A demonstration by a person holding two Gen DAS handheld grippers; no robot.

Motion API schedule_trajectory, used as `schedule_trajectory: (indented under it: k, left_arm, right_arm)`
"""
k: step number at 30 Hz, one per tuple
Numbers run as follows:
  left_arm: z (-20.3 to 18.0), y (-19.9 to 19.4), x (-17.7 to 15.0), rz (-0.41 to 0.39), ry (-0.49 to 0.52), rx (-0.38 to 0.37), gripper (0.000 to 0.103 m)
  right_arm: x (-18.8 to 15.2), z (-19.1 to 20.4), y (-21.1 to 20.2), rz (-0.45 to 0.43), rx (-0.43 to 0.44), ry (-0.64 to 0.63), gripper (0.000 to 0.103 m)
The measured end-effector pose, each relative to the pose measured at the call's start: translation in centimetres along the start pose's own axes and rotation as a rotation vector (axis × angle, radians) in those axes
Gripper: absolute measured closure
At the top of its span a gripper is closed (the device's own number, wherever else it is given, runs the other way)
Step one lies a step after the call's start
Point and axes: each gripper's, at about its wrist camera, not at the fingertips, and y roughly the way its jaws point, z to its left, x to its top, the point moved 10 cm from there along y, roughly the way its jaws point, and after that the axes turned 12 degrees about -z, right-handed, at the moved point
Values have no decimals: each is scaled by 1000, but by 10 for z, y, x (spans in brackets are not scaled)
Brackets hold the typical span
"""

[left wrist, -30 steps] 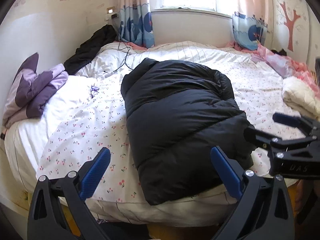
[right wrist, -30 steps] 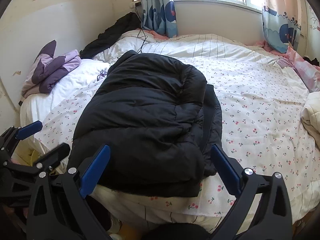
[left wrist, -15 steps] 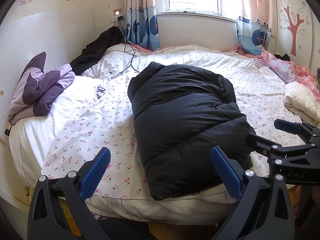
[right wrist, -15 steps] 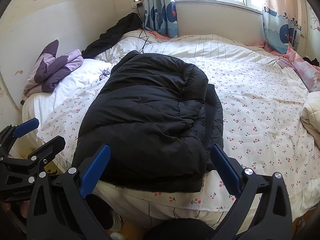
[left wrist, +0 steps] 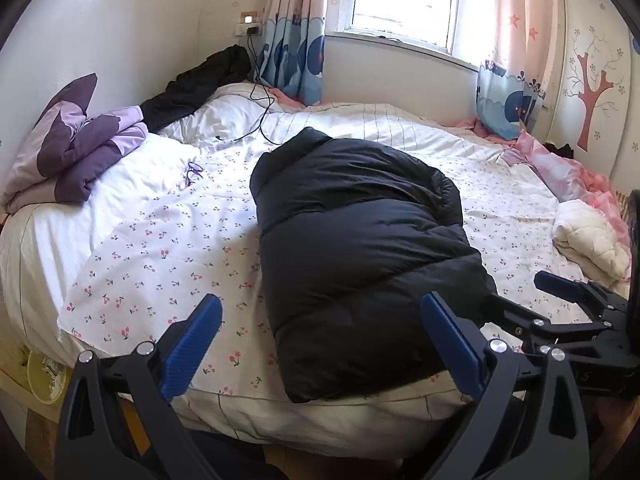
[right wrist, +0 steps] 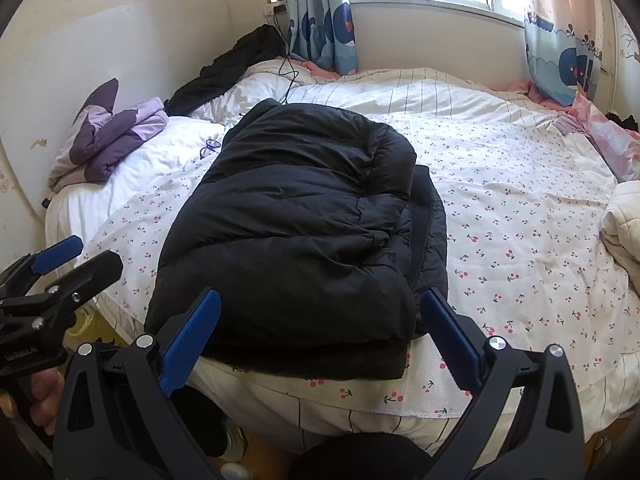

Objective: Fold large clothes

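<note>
The left gripper (left wrist: 322, 338) and right gripper (right wrist: 320, 334) both hang spread wide and empty at the bed's near edge. Just beyond them the black puffer jacket (right wrist: 304, 232) lies folded into a bulky quilted bundle on the cherry-print sheet (right wrist: 520, 240). No legible writing shows on the jacket.

Puffer jacket (left wrist: 360, 248): black quilted cloth, faint sheen. Bedsheet (left wrist: 168, 248): matt cherry-print cotton. Left claw (left wrist: 320, 344): matt black plastic, textured blue pads (left wrist: 192, 346), bright metal screws.
</note>
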Motion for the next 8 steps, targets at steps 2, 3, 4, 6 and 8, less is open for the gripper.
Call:
schedule_trajectory:
  k: [2, 3, 4, 6, 8]
  left_arm:
    - [0, 3, -5, 34, -7, 3, 7]
    - [1, 5, -8, 58, -10, 11, 7]
    - [2, 5, -11, 74, -9, 21, 7]
    - [4, 6, -15, 96, -8, 34, 7]
    - [5, 4, -17, 99, -8, 39, 7]
  right_arm:
    - [1, 0, -2, -4, 2, 0, 6]
    - [2, 1, -3, -7, 3, -1, 6]
    - [3, 1, -4, -8, 3, -3, 6]
    - [3, 3, -7, -12, 4, -6, 6]
    - [3, 4, -8, -13, 5, -6, 6]
